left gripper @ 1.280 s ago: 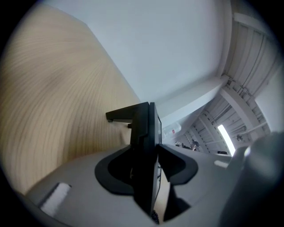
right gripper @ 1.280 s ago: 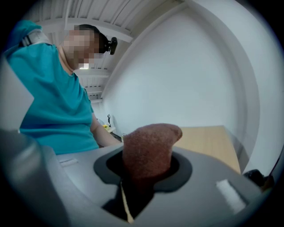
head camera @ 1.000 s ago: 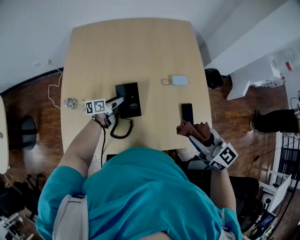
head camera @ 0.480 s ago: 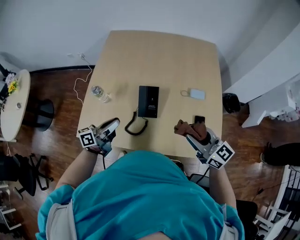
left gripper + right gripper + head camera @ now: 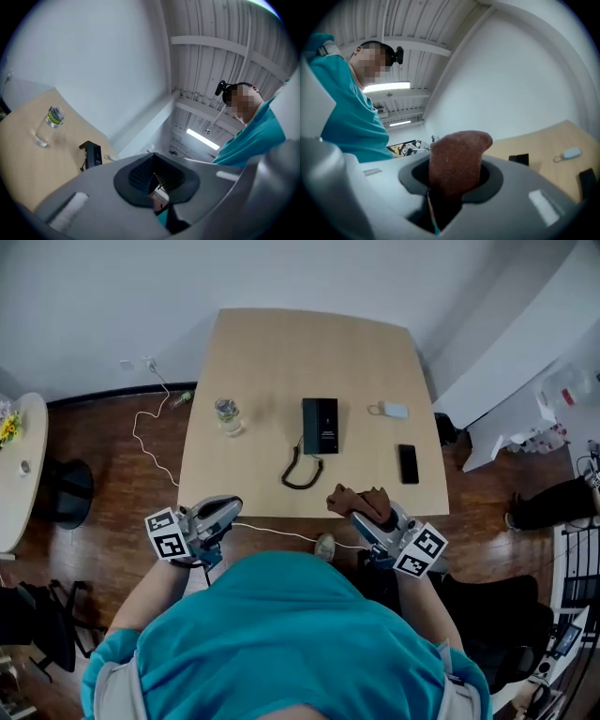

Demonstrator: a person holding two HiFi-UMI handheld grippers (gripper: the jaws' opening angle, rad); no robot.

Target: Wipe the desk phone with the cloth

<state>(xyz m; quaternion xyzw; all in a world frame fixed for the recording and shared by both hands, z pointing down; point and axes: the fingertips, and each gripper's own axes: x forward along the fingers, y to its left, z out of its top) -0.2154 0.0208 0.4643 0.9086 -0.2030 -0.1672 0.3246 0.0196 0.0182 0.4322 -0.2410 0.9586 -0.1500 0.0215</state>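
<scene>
The black desk phone (image 5: pixel 320 425) lies in the middle of the wooden table (image 5: pixel 272 352), its coiled cord (image 5: pixel 300 470) trailing toward the near edge; it also shows small in the left gripper view as the phone (image 5: pixel 93 154) and in the right gripper view as the phone (image 5: pixel 519 159). My right gripper (image 5: pixel 361 512) is shut on a brown cloth (image 5: pixel 354 500), held just off the table's near edge; the cloth (image 5: pixel 457 159) stands up between the jaws. My left gripper (image 5: pixel 228 509) is shut and empty, held off the near left edge, away from the phone.
A clear water bottle (image 5: pixel 226 414) stands left of the phone. A small white device (image 5: pixel 395 411) and a dark smartphone (image 5: pixel 408 463) lie to its right. A white cable (image 5: pixel 281 533) runs past the near edge. Wooden floor surrounds the table.
My left gripper has drawn back from beside the phone to off the table's near edge and its jaws have shut. The view has pulled away; the right gripper keeps the cloth.
</scene>
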